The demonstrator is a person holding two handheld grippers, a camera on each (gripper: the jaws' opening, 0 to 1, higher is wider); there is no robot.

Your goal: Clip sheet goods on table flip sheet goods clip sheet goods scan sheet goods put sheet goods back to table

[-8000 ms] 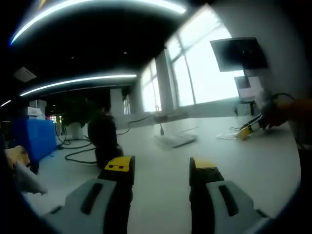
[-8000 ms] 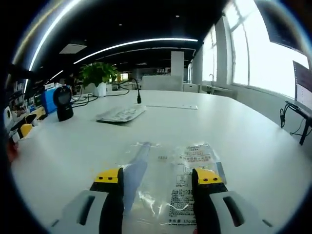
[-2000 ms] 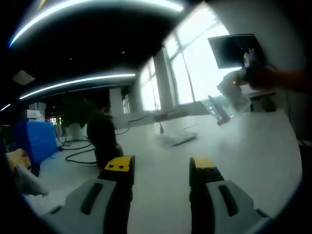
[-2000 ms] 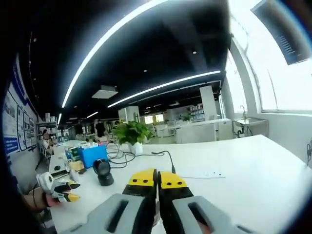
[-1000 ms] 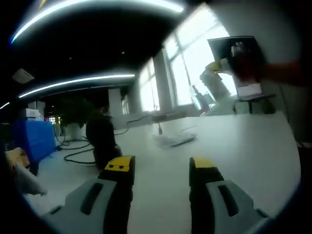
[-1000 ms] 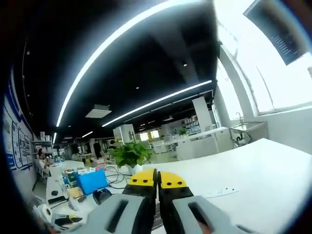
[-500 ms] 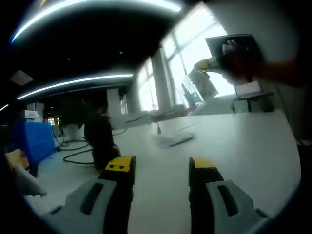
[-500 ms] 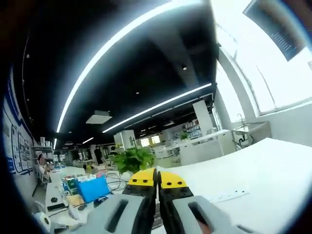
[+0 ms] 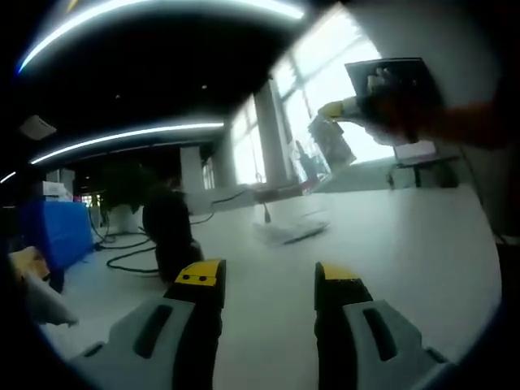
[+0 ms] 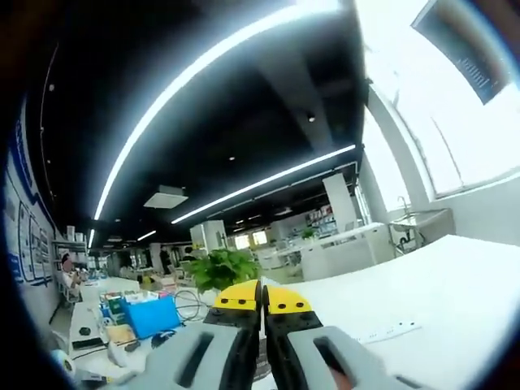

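In the left gripper view my left gripper (image 9: 268, 280) stands open low over the white table (image 9: 406, 244), with nothing between its yellow-tipped jaws. At the upper right of that view my right gripper (image 9: 341, 110) holds a clear printed sheet-goods packet (image 9: 325, 140) up in the air, and the packet hangs down from its jaws. In the right gripper view the right gripper (image 10: 262, 296) is shut, jaw tips touching, and the packet is hidden from this camera. A black barcode scanner (image 9: 169, 234) stands on the table, left of the left gripper.
A second flat packet (image 9: 288, 231) lies on the table past the left gripper. Black cables (image 9: 130, 248) run beside the scanner. A blue box (image 10: 150, 313) and a potted plant (image 10: 221, 268) sit at the table's far side. A monitor (image 9: 390, 81) is behind the right gripper.
The right gripper shut on the packet, lifted it off the table and carried it up and left across the left gripper view. The right view now points higher. The left gripper stayed put.
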